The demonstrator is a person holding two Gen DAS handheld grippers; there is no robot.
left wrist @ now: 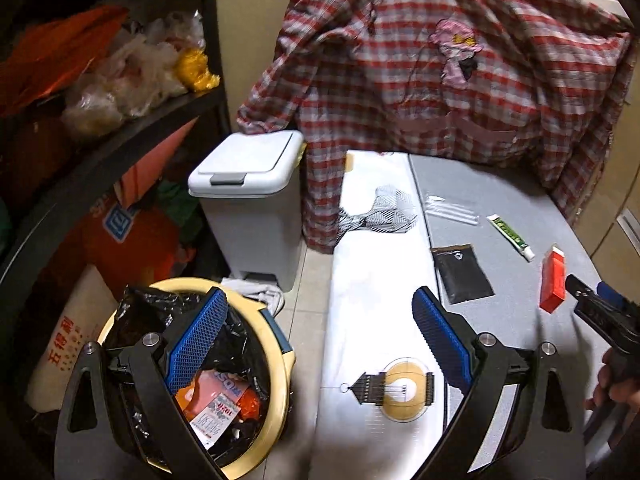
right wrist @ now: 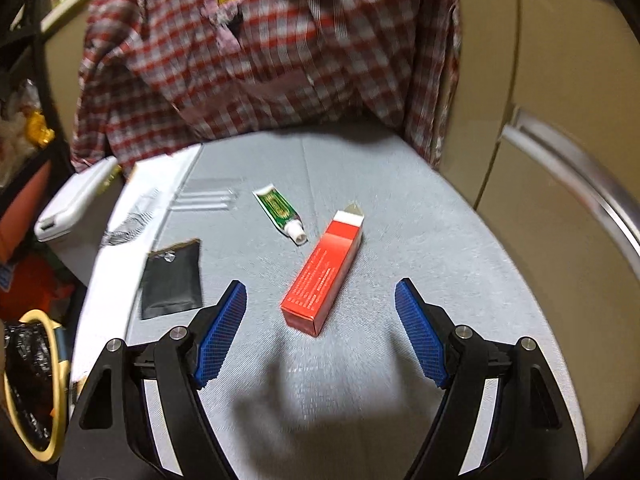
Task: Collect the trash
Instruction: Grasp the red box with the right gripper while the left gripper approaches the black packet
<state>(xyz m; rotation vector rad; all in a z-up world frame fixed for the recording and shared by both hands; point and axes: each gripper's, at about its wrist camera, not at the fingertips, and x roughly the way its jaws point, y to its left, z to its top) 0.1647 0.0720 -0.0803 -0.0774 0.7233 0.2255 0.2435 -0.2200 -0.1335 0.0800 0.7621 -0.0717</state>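
Right gripper [right wrist: 320, 312] spread wide, empty, red box [right wrist: 322, 272] at frame centre between its fingers, untouched. Left gripper [left wrist: 320, 320] released over yellow bin [left wrist: 276, 360], lower left.

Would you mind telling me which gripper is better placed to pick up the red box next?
The right gripper: its jaws stand open and the red box lies on the table just ahead between them. The left gripper hangs open beside the yellow-rimmed bin, farther away.

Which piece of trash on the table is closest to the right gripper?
The red box, lying just ahead of the open right gripper. The green tube and black pouch lie farther off.
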